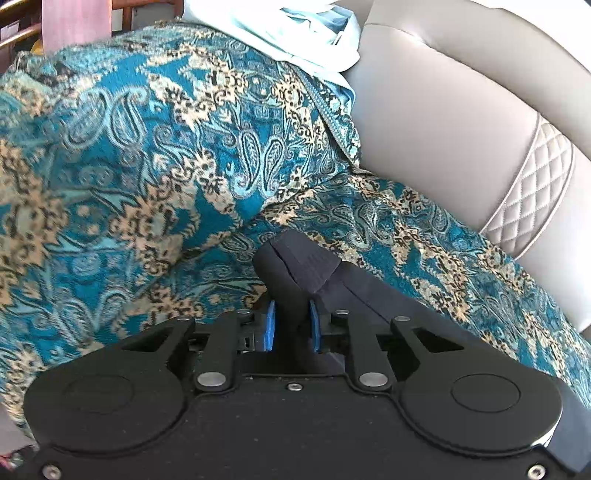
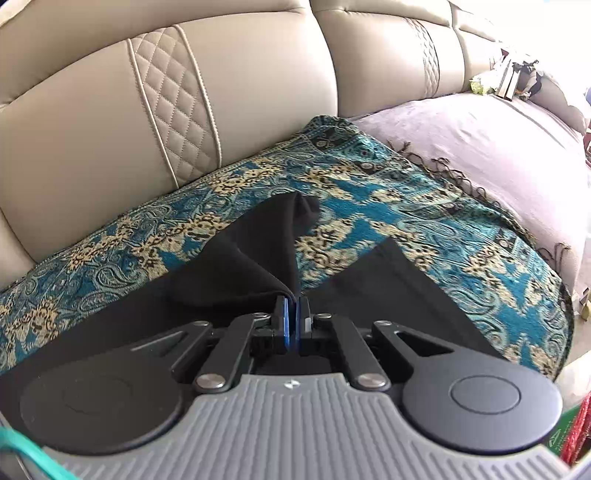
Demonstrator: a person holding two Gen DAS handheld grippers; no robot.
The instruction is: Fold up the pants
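Pants (image 2: 258, 236) in both hand-held grippers, seemingly unlabelled.

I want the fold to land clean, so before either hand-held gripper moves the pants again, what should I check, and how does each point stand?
1. Left hand-held gripper has cloth between its blue pads: ok, a thick dark roll of the pants sits there.
2. Right hand-held gripper grip: ok, shut on a thin fold of the pants.
3. Pants lying on the patterned throw, not on bare sofa: ok in both views.
4. Cloth flat: not ok, it is tented up at the right grip.
5. Both legs aligned: cannot tell, most of the pants lie under the grippers.
6. Light clothing on the throw kept apart from the pants: ok.
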